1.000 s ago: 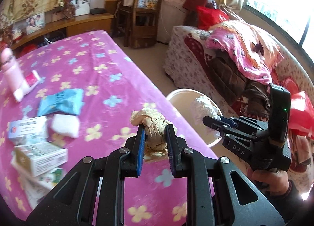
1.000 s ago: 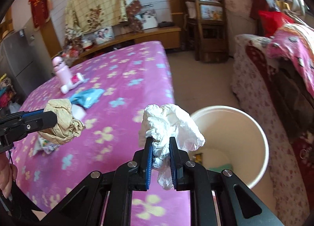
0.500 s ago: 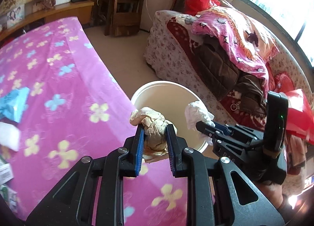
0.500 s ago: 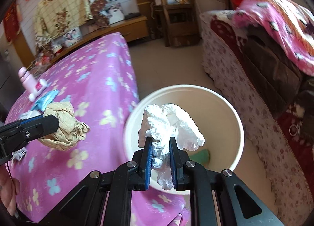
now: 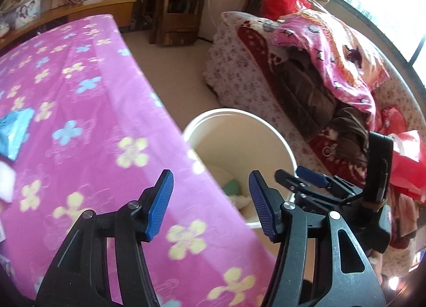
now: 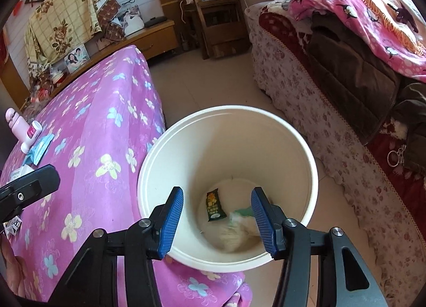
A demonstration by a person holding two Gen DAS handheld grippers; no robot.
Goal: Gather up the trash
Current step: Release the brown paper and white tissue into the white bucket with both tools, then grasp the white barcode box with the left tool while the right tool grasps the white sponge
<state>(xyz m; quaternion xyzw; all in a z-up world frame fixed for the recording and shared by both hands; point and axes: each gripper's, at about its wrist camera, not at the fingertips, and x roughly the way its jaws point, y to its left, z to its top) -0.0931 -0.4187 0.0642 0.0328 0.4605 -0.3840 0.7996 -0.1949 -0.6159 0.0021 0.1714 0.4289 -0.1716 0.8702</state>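
Observation:
A cream round bin (image 6: 293, 147) stands on the floor by the pink flowered table (image 6: 93, 125); it also shows in the left wrist view (image 5: 266, 131). My right gripper (image 6: 217, 216) is open and empty right above the bin. Blurred crumpled paper (image 6: 235, 235) lies at the bin's bottom beside a dark snack packet (image 6: 213, 206) and something green. My left gripper (image 5: 210, 201) is open and empty over the table's edge next to the bin. The right gripper (image 5: 310, 177) shows at the right of the left wrist view.
A blue packet (image 5: 14, 131) and a white wad (image 5: 5, 184) lie on the table at left. A pink bottle (image 6: 16, 123) and small boxes (image 6: 12, 225) sit at the table's far side. A sofa piled with blankets (image 6: 359, 40) stands right of the bin; a wooden chair (image 6: 213, 8) behind.
Both grippers opened. The brown paper ball left my left gripper and the white tissue wad left my right gripper; crumpled paper now lies blurred in the bin.

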